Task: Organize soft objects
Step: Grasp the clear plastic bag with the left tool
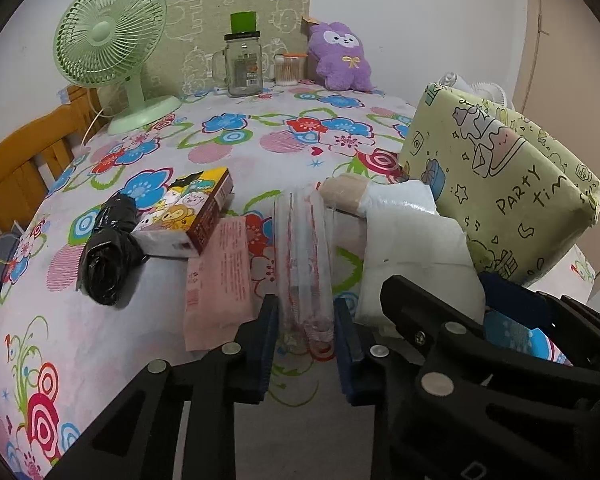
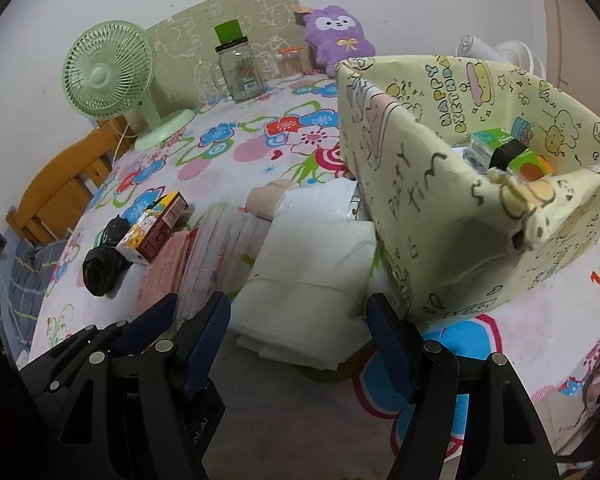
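Counter, round-edged, draped in a glossy floral cloth of blue, red and pink blooms.

Soft items, front row: a clear plastic sleeve with red print, long, crinkled and see-through, is lying lengthwise toward the camera; its near end is pinched between the ribbed blue pads of the left claw, whose jaws are drawn in narrow against it. A flat pink packet, matte with fine red lettering, is laid just beside the sleeve. A folded white padded cloth, thick and quilted, is stacked just beside the fabric box; the right claw is held wide open at its near edge, one finger on either side, and whether the pads are touching it cannot be told. A beige roll in a shiny wrap is partly covered by the white pile.

Other goods: a crumpled black plastic bundle is touching a printed cardboard carton with cartoon faces. A pale-green fabric box, soft-walled with party doodles, is open-topped and small packs are seen inside.

Back row: green slatted desk fan, glass mason jar with handle, tub of cotton swabs, fuzzy purple plush.
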Available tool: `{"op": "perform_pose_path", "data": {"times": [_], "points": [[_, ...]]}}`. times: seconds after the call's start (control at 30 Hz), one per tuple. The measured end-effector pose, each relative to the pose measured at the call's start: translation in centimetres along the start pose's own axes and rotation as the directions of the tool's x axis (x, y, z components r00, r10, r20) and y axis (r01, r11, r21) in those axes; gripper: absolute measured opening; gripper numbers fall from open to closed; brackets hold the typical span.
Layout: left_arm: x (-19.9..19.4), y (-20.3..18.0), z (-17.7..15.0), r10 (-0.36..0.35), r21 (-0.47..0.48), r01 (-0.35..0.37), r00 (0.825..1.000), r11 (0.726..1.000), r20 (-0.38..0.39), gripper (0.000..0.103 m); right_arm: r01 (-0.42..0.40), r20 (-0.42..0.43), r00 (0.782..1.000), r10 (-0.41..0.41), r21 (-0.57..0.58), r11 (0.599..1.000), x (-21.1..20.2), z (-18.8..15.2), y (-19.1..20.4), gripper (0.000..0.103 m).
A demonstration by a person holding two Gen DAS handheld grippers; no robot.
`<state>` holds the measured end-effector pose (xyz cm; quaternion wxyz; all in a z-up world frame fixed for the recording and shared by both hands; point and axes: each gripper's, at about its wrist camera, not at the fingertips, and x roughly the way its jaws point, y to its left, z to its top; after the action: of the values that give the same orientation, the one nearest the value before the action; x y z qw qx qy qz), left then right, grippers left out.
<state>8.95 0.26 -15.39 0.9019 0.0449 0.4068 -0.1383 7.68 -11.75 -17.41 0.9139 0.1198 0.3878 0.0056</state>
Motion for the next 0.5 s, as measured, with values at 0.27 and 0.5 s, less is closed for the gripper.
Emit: {"op": "perform_pose_path", "data": {"times": [0.27, 0.5], "points": [[-0.8, 0.7, -0.7, 0.041, -0.005, -0.041, 0.999, 0.999, -0.002, 0.022, -0.011, -0.021, 1.000, 0.010, -0.028, 1.000, 0.9, -0.3, 1.1, 0.073], [-0.6, 0.9, -0.6, 0.050, -0.014, -0.050, 0.999, 0.999, -0.005, 0.022, -0.004, -0.029, 1.000, 0.002, -0.048, 0.999, 1.9, 0.1, 1.7, 0.066]]}}
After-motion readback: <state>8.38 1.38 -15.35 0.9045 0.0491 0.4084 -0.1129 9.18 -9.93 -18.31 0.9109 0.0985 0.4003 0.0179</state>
